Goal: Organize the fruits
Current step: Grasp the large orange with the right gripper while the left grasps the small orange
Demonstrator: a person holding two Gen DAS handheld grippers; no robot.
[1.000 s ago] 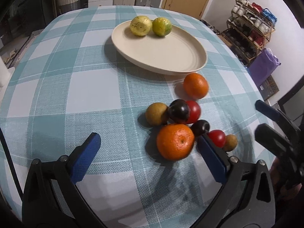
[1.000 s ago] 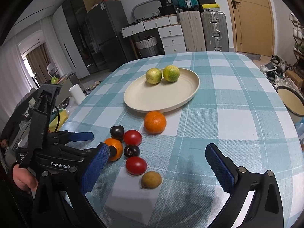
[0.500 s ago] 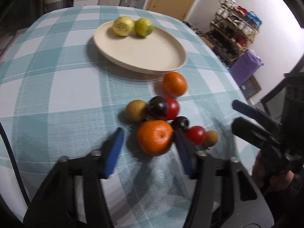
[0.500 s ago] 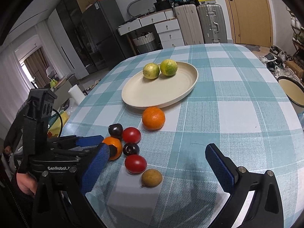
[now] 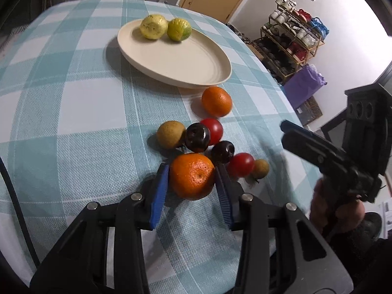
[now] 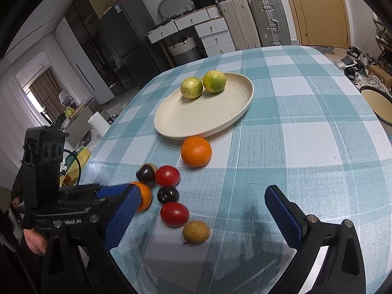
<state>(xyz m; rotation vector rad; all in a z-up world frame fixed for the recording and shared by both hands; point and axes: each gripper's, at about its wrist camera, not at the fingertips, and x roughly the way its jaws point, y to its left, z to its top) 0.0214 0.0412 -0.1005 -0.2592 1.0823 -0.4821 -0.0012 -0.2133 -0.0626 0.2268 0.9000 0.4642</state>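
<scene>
shoe rack (image 5: 291, 41), purple bag (image 5: 303, 85), suitcases (image 6: 252, 22), fridge (image 6: 125, 41), wicker basket (image 6: 185, 50)

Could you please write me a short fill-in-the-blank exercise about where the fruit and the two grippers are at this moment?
1. The left gripper has its fingers on either side of the near ____.
2. The plate holds ____ yellow-green citrus fruits.
3. The right gripper hangs with its jaws ____.
4. The far orange lies on the tablecloth just beside the ____.

Missing words: orange; two; open; plate

two green citrus (image 5: 165, 28) on plate (image 5: 196, 66); oranges (image 5: 192, 176), small fruits on cloth.
</scene>
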